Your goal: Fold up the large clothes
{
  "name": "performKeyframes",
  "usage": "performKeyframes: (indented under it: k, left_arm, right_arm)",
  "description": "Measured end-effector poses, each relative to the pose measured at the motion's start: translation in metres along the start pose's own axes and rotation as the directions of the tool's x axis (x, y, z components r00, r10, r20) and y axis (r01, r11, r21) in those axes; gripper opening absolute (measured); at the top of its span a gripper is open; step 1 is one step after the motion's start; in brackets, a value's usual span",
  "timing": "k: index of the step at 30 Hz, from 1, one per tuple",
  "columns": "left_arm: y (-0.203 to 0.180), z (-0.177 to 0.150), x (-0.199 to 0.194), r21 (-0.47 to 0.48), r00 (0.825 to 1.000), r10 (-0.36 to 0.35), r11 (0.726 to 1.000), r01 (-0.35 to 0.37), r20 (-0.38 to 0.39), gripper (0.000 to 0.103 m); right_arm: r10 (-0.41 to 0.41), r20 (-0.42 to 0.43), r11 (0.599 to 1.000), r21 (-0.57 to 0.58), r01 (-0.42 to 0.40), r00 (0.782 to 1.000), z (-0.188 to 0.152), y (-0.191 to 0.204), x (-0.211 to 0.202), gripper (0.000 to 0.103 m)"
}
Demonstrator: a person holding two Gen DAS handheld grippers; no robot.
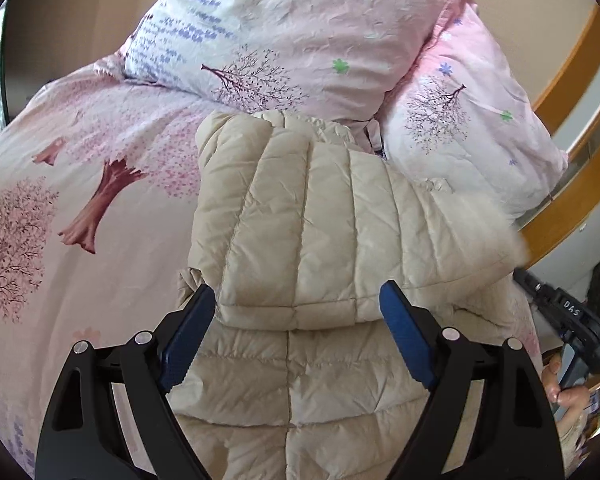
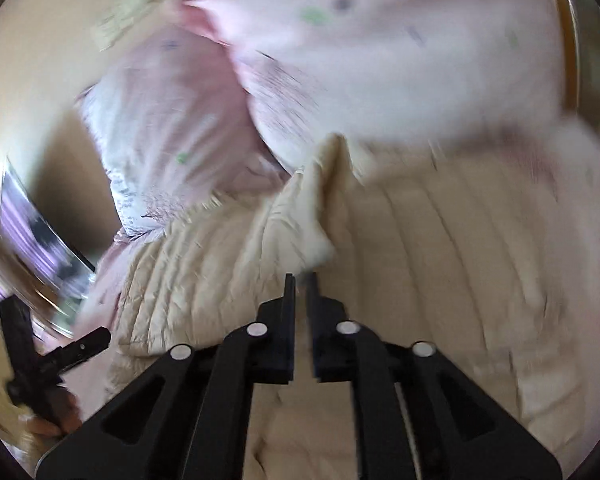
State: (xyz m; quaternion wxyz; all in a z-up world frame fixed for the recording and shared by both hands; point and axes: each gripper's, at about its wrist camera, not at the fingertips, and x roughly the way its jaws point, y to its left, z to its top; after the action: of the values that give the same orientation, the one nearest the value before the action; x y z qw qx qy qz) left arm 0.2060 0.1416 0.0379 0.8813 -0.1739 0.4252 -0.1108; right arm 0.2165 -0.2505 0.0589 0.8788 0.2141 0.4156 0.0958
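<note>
While the beige quilted down jacket lies on a bed covered by a pink sheet printed with trees, the left gripper hovers over it with its blue-padded jaws spread wide. A folded flap of the jacket, its hem turned toward the camera, sits between the two pads, but neither pad presses on the fabric; the pads stand just outside the flap's corners. Under the flap the rest of the jacket runs down toward the camera, with a seam along its middle.

Behind the jacket two pillows in the same pink tree print lean at the head of the bed: a large one in the middle and a second to the right, touching it. At the right a curved wooden bed frame shows. In the lower right of the left wrist view a person's hand grips the handle of the other tool.

The right wrist view is blurred. The right gripper has its jaws drawn nearly together, with only a thin slit between the black fingers. A raised fold of the jacket stands just past the fingertips; whether any cloth is pinched between them cannot be told. The quilted body of the jacket spreads to the right beneath the gripper.
</note>
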Motion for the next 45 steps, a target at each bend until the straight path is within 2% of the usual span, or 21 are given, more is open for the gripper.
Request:
performKeyframes:
  k: [2, 3, 4, 7, 10, 12, 14, 15, 17, 19, 20, 23, 26, 28, 32, 34, 36, 38, 40, 42, 45]
  left_arm:
    - [-0.001, -0.004, -0.006, 0.033, 1.0, 0.015, 0.999, -0.015, 0.017, 0.085]
    - [-0.001, -0.006, -0.008, 0.047, 1.0, 0.02, 0.999, -0.021, 0.024, 0.085]
    - [0.0, -0.009, -0.013, 0.067, 0.999, 0.022, 0.997, -0.025, 0.039, 0.085]
    - [0.001, -0.018, -0.03, 0.122, 0.994, 0.022, 0.992, -0.035, 0.108, 0.086]
    - [0.002, -0.026, -0.046, 0.184, 0.986, 0.058, 0.979, -0.087, 0.158, 0.094]
    - [0.008, -0.03, -0.052, 0.185, 0.986, 0.074, 0.978, -0.101, 0.15, 0.095]
    - [0.017, -0.031, -0.053, 0.167, 0.993, 0.071, 0.982, -0.087, 0.097, 0.095]
    - [0.022, -0.032, -0.051, 0.153, 0.995, 0.077, 0.985, -0.086, 0.068, 0.095]
    - [0.032, -0.035, -0.049, 0.128, 0.996, 0.089, 0.988, -0.092, 0.029, 0.095]
    - [0.039, -0.04, -0.049, 0.109, 0.997, 0.079, 0.991, -0.079, 0.009, 0.095]
    - [0.042, -0.042, -0.049, 0.099, 0.998, 0.069, 0.993, -0.069, 0.001, 0.094]
    - [0.05, -0.05, -0.053, 0.068, 0.999, 0.037, 0.997, -0.036, -0.016, 0.094]
    - [0.055, -0.056, -0.056, 0.057, 0.999, 0.011, 0.998, -0.009, -0.035, 0.094]
    - [0.056, -0.058, -0.056, 0.063, 0.999, -0.009, 0.998, 0.012, -0.045, 0.092]
    - [0.055, -0.065, -0.054, 0.082, 0.997, -0.026, 0.996, 0.031, -0.071, 0.091]
    - [0.054, -0.069, -0.054, 0.081, 0.995, -0.039, 0.996, 0.046, -0.087, 0.091]
    - [0.053, -0.073, -0.056, 0.084, 0.994, -0.047, 0.995, 0.055, -0.096, 0.091]
    - [0.053, -0.078, -0.059, 0.083, 0.993, -0.056, 0.994, 0.065, -0.103, 0.091]
    - [0.055, -0.084, -0.062, 0.078, 0.992, -0.067, 0.994, 0.075, -0.11, 0.091]
    - [0.057, -0.091, -0.065, 0.063, 0.988, -0.092, 0.993, 0.1, -0.121, 0.091]
    - [0.062, -0.1, -0.07, 0.029, 0.981, -0.142, 0.989, 0.147, -0.132, 0.091]
  right_arm:
    - [0.049, -0.06, 0.995, 0.092, -0.043, 0.997, -0.005, -0.029, 0.004, 0.027]
    - [0.066, -0.071, 0.988, 0.146, -0.055, 0.995, -0.007, -0.045, 0.005, 0.041]
    - [0.075, -0.068, 0.981, 0.187, -0.061, 0.995, -0.008, -0.056, 0.005, 0.044]
    - [0.106, -0.064, 0.96, 0.268, -0.085, 0.992, -0.006, -0.078, 0.004, 0.044]
    - [0.123, -0.06, 0.96, 0.261, -0.104, 0.991, -0.002, -0.076, 0.007, 0.044]
    - [0.125, -0.07, 0.965, 0.239, -0.105, 0.99, -0.001, -0.068, 0.012, 0.044]
    - [0.125, -0.098, 0.968, 0.23, -0.1, 0.987, 0.002, -0.06, 0.024, 0.044]
    - [0.122, -0.116, 0.968, 0.234, -0.093, 0.986, 0.002, -0.057, 0.033, 0.043]
    - [0.12, -0.143, 0.968, 0.236, -0.084, 0.982, 0.003, -0.053, 0.047, 0.035]
    - [0.114, -0.163, 0.972, 0.222, -0.076, 0.98, 0.003, -0.048, 0.056, 0.011]
    - [0.118, -0.158, 0.973, 0.214, -0.083, 0.98, 0.002, -0.046, 0.056, 0.008]
    - [0.111, -0.084, 0.979, 0.18, -0.094, 0.99, 0.004, -0.04, 0.037, 0.006]
    - [0.077, -0.018, 0.982, 0.171, -0.073, 0.997, 0.002, -0.043, 0.011, 0.006]
    - [0.051, -0.022, 0.983, 0.18, -0.046, 0.998, -0.002, -0.049, 0.007, 0.006]
    - [0.013, -0.106, 0.976, 0.216, 0.01, 0.994, -0.016, -0.064, 0.023, 0.006]
    - [0.014, -0.148, 0.974, 0.224, 0.02, 0.989, -0.021, -0.069, 0.034, 0.011]
    - [0.027, -0.154, 0.976, 0.218, 0.008, 0.988, -0.022, -0.07, 0.031, 0.018]
    - [0.037, -0.147, 0.98, 0.197, -0.007, 0.989, -0.023, -0.07, 0.019, 0.032]
    - [0.048, -0.121, 0.985, 0.168, -0.027, 0.991, -0.026, -0.073, -0.004, 0.057]
    - [0.066, -0.111, 0.989, 0.136, -0.051, 0.992, -0.034, -0.084, -0.032, 0.064]
    - [0.048, -0.121, 0.992, 0.121, -0.033, 0.992, -0.046, -0.106, -0.062, 0.069]
